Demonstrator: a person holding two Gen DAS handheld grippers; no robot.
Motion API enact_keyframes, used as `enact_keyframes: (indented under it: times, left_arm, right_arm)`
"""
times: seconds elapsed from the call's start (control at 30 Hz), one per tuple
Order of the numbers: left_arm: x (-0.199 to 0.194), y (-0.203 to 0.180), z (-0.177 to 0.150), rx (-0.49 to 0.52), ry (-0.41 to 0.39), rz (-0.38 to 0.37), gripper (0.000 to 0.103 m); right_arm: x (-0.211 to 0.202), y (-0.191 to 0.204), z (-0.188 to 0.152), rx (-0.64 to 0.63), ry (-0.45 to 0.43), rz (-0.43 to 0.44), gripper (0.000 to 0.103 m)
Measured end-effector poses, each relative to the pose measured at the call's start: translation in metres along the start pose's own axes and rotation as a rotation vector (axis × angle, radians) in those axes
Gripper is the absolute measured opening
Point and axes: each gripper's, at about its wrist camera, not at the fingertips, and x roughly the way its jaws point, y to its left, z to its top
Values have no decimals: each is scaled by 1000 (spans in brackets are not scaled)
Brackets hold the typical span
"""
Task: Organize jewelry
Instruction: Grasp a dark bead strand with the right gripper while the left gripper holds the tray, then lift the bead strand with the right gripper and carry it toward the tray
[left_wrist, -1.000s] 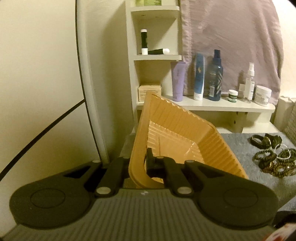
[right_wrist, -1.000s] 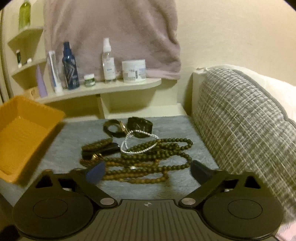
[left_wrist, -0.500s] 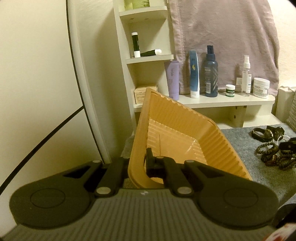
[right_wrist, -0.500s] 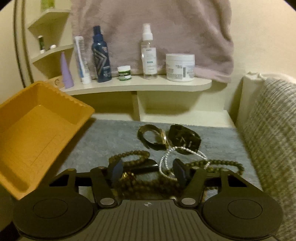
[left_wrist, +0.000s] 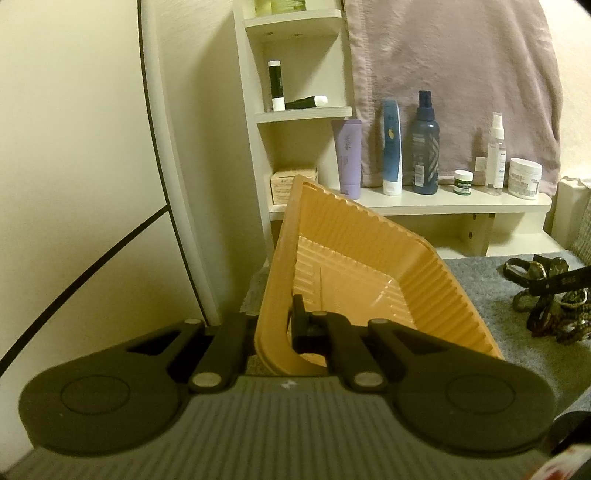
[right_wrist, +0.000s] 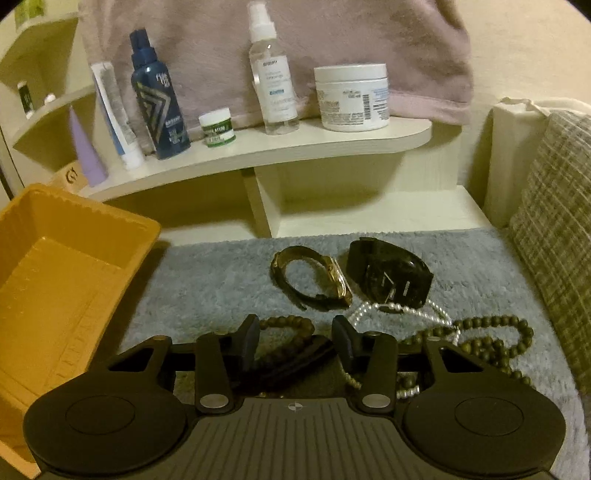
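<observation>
My left tool (left_wrist: 275, 325) is clamped on the near wall of the orange bin (left_wrist: 369, 266), which it holds tilted toward the pile. My right tool (right_wrist: 295, 339) is closing, its jaws apart with a dark strap (right_wrist: 295, 360) and a bead bracelet (right_wrist: 286, 325) between them, not yet pinched as far as I can judge. Ahead of it lie a gold watch (right_wrist: 314, 277) and a black watch (right_wrist: 391, 275); to its right, long beads (right_wrist: 491, 341) and pearls (right_wrist: 402, 312) tangle together. The risk: I catch only one strand, or snagged beads drag the rest off the grey mat (right_wrist: 221, 273).
</observation>
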Motion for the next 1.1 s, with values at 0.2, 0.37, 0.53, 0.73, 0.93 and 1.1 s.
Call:
enact_keyframes:
  times: [0.2,0.37,0.53,0.73,0.93,1.1]
  left_arm:
    - [1,1,0,-14,1,-1,4]
    - [0,2,1,-21,2,-2,4]
    - [1,1,1,-11,5,-4,4]
    - [1,2,1,-19,5,-8,4]
    - [2,3,1,-23,8,-13,4]
    - [2,4,1,-27,11,-18,4]
  right_arm:
    - [15,2,4,-78,42,-27,16]
    - [5,4,8,-120,-9,-45,7]
    - [-16,20,16,-180,-80,-24,7]
    - [-48,62,32,-244,-125,143,7]
    - [-56,113,31,-255,-100,347,7]
    - [-41,147,14,-306,-41,397,7]
